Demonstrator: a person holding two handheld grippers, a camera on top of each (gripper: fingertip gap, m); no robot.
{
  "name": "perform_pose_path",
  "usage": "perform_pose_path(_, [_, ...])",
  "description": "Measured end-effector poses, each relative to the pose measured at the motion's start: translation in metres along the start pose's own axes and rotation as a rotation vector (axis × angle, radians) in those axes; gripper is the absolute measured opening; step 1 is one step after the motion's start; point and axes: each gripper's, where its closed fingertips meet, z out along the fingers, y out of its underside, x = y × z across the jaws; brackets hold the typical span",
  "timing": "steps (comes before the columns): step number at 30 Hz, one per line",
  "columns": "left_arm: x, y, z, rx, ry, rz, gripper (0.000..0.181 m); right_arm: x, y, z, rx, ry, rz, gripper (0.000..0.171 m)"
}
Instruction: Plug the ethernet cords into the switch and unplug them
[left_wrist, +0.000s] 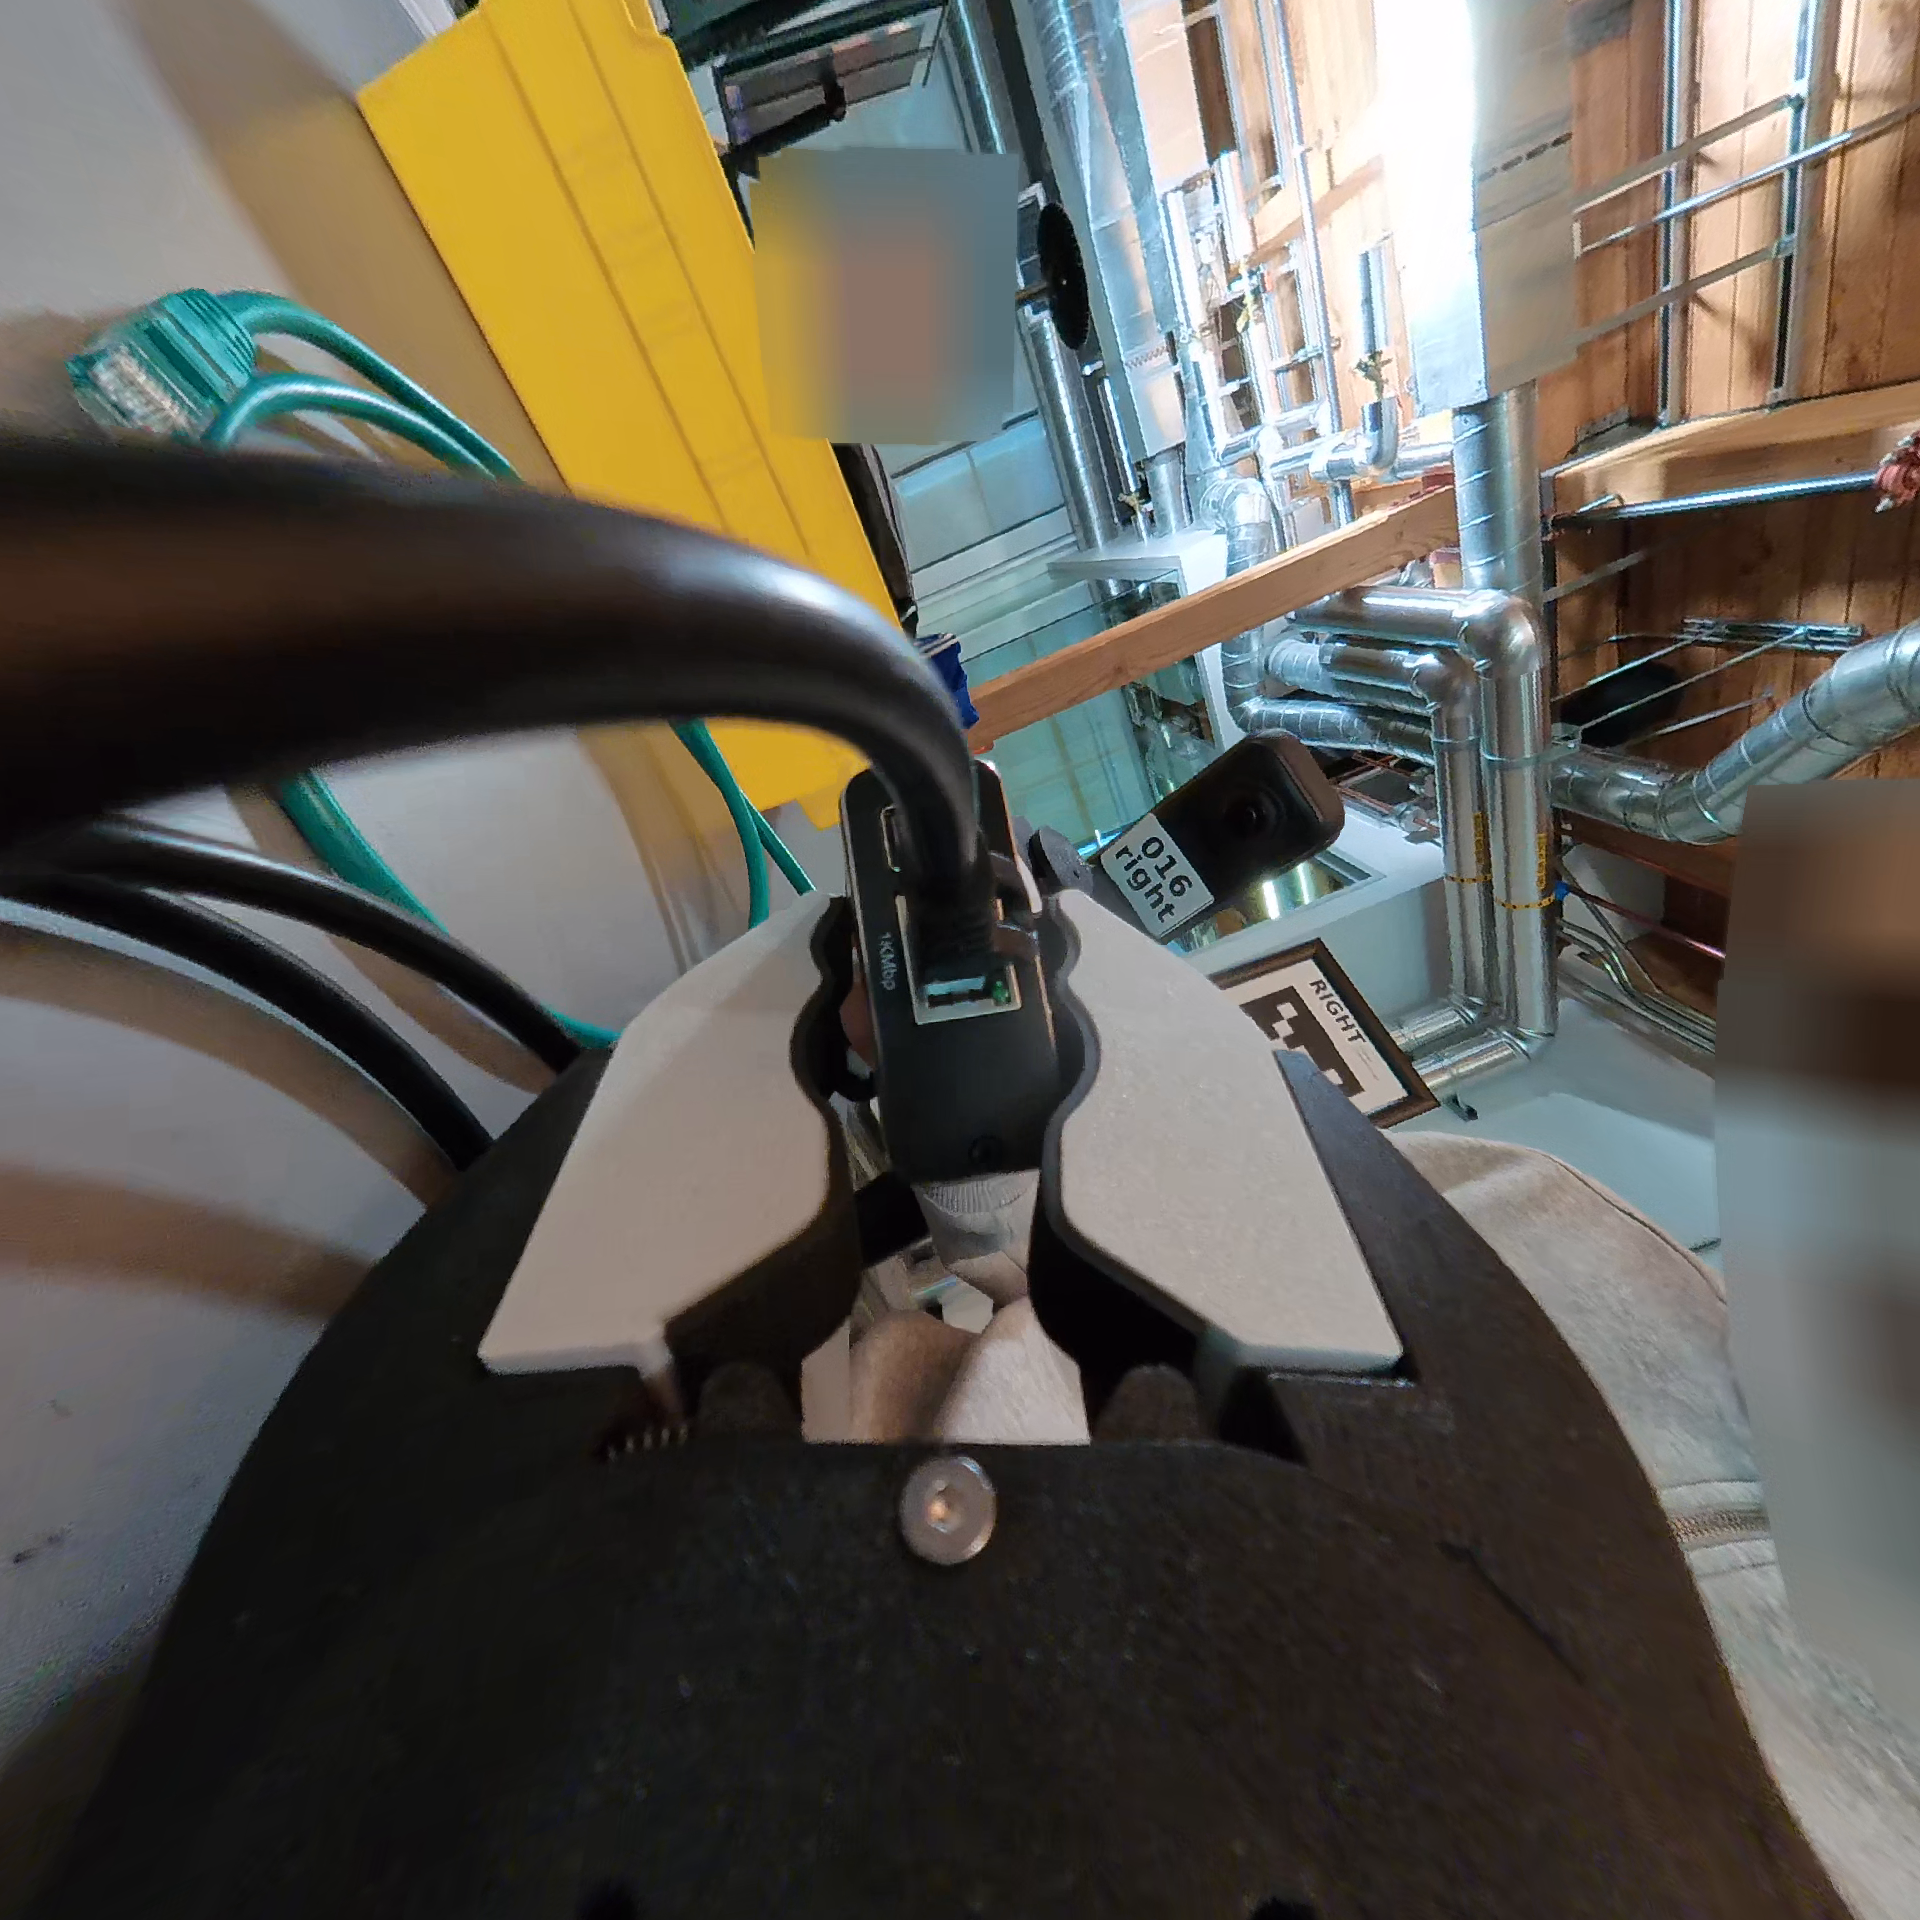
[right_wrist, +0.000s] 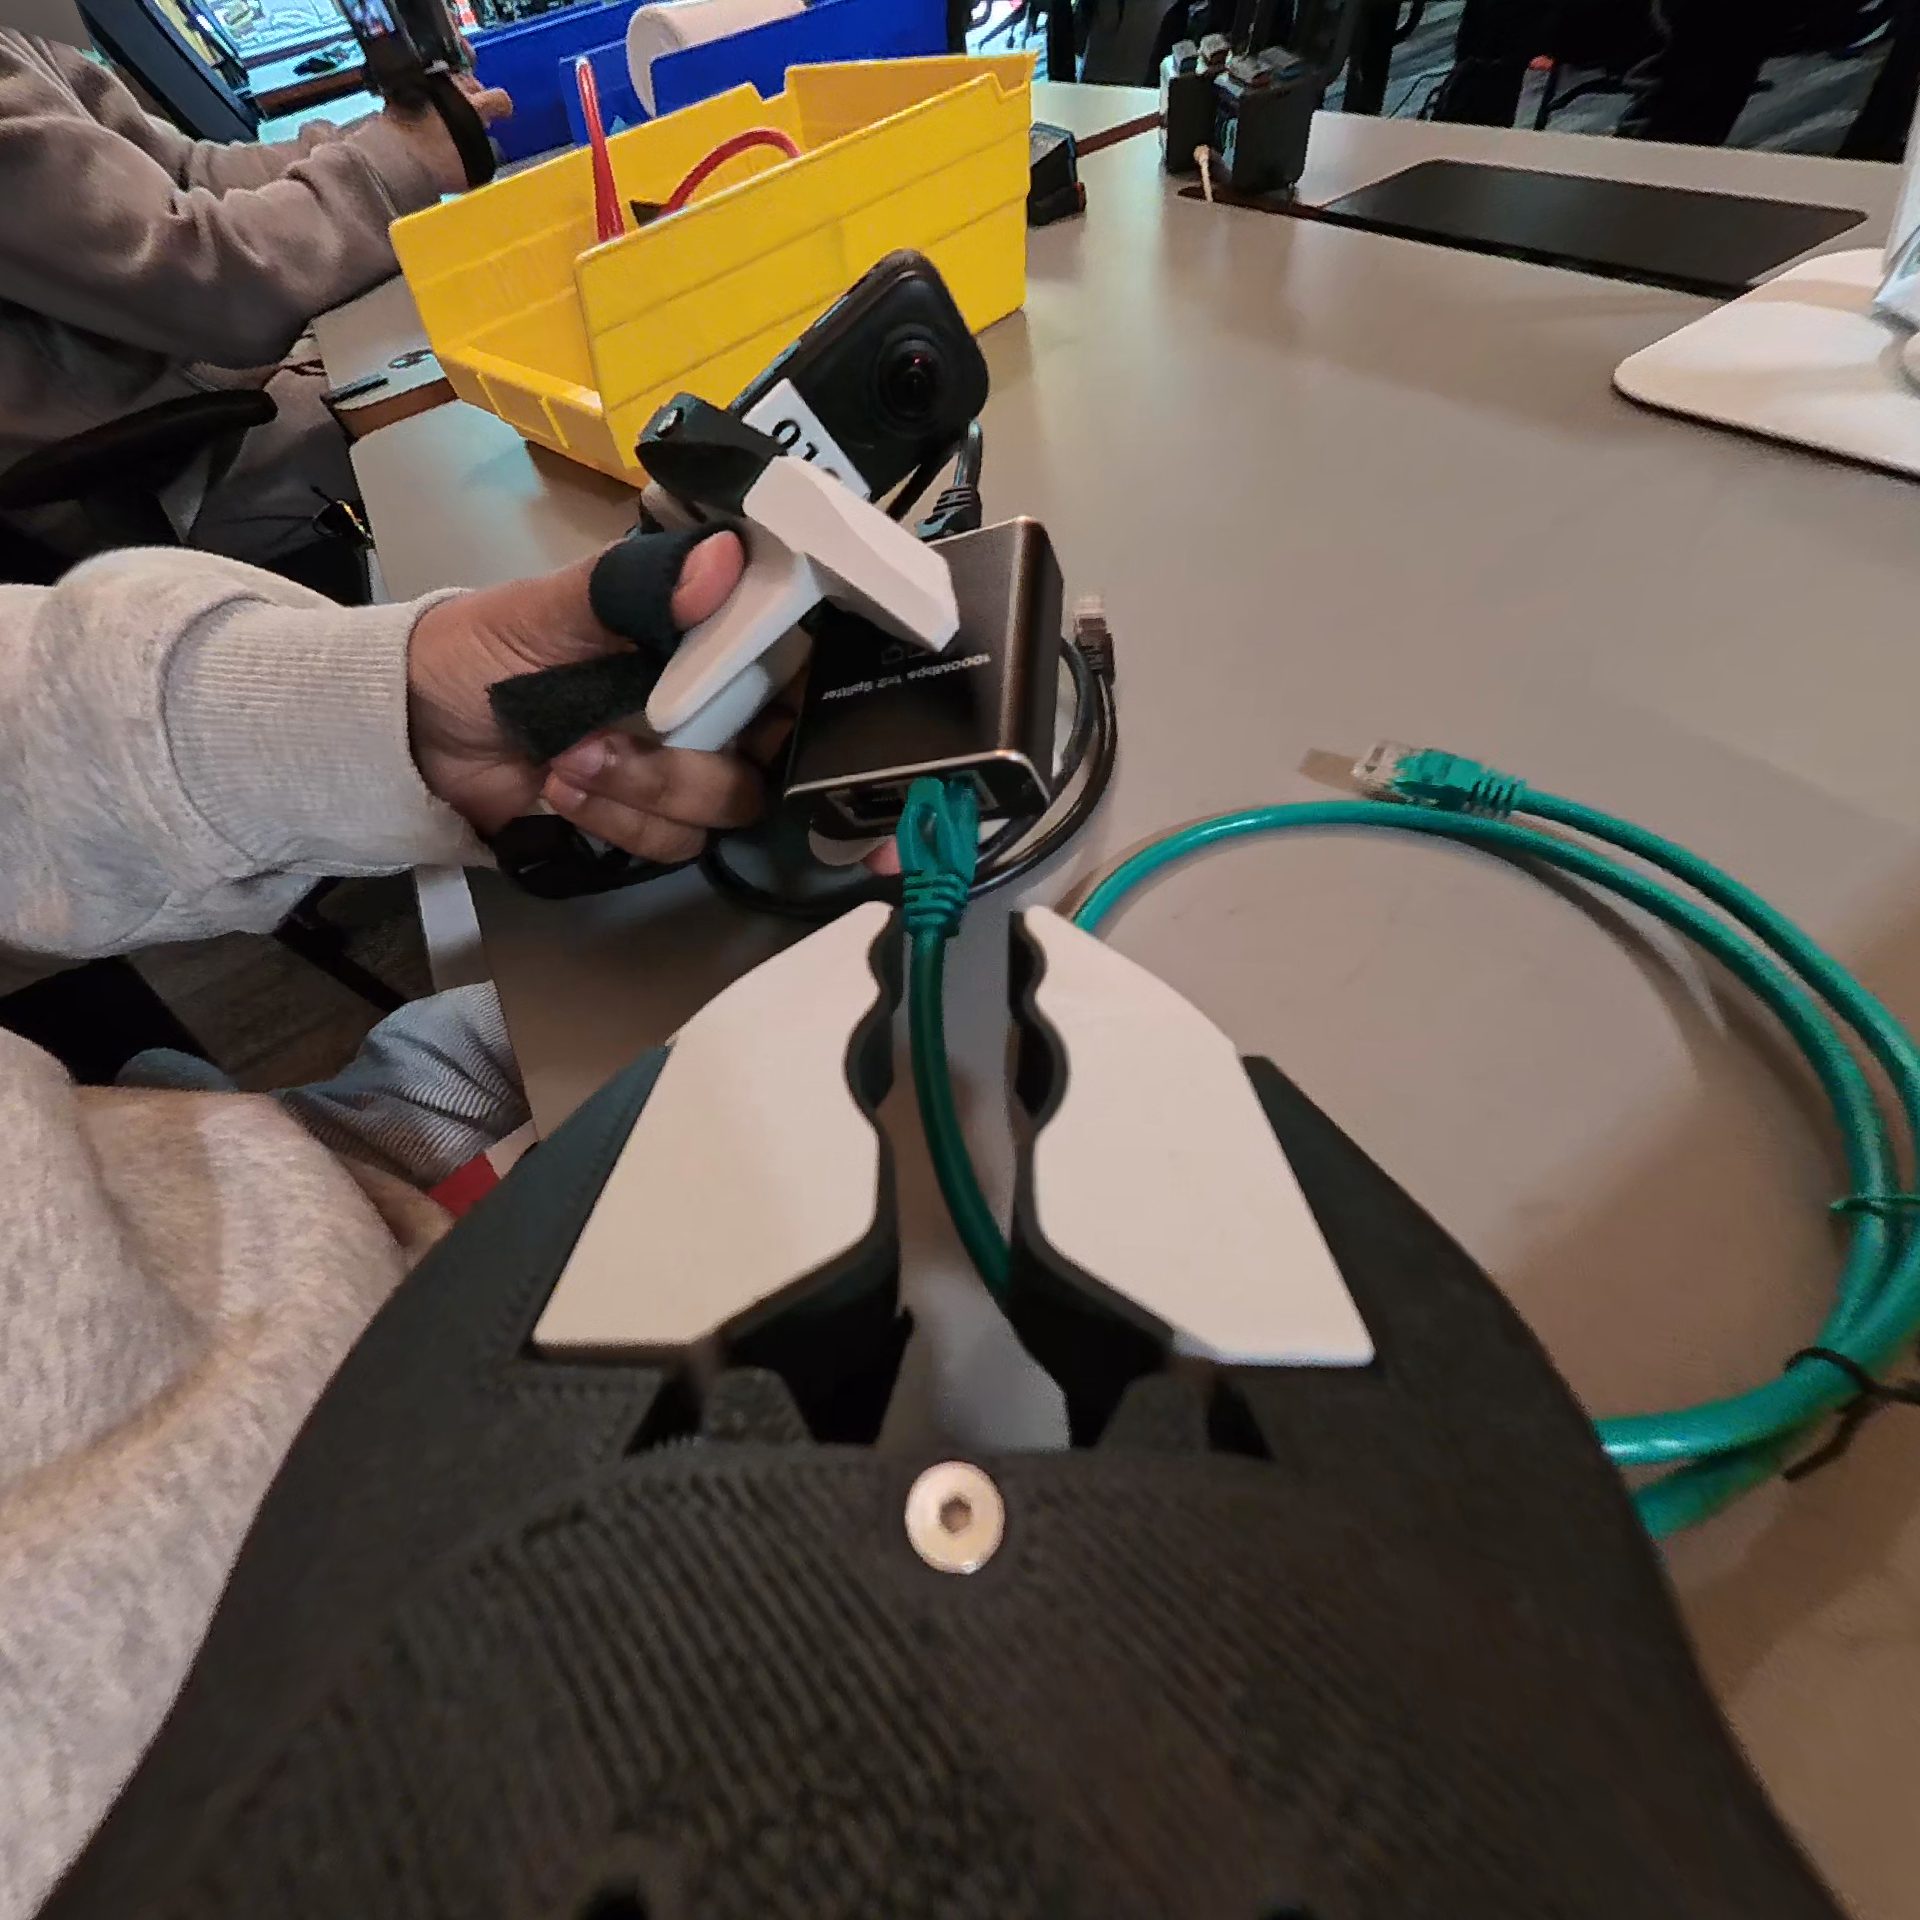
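My left gripper (left_wrist: 940, 925) is shut on the black switch (left_wrist: 956, 1081) and holds it off the table. A black cord (left_wrist: 520, 582) is plugged into the switch's upper end. In the right wrist view a hand holds the left gripper (right_wrist: 883, 592) on the switch (right_wrist: 935, 675). A green cord's plug (right_wrist: 935, 821) sits in the right-hand port facing me; the port beside it is empty. My right gripper (right_wrist: 951, 920) is just behind that plug. Its jaws are slightly apart, and the green cord (right_wrist: 1766, 987) runs loosely between them. The cord's free connector (right_wrist: 1382, 764) lies on the table.
A yellow bin (right_wrist: 727, 260) stands behind the switch. The black cord's coil (right_wrist: 1081, 790) lies under the switch. A white monitor base (right_wrist: 1787, 364) and a black mat (right_wrist: 1590, 218) are at the far right. Another person sits at the far left. The table's (right_wrist: 1351, 468) edge runs along the left.
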Motion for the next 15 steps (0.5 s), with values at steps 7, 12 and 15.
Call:
perform_pose_path(7, [0.006, -0.021, -0.016, 0.125, 0.001, -0.008, 0.028, 0.009, -0.04, -0.009, 0.168, 0.171, -0.196, 0.015])
perform_pose_path(12, [0.011, -0.04, -0.042, 0.221, -0.035, 0.052, 0.027, -0.032, -0.102, 0.009, 0.331, 0.09, -0.356, 0.016])
perform_pose_path(15, [0.004, -0.039, -0.052, 0.237, -0.093, 0.086, 0.027, -0.089, -0.16, 0.033, 0.457, -0.025, -0.579, 0.016])
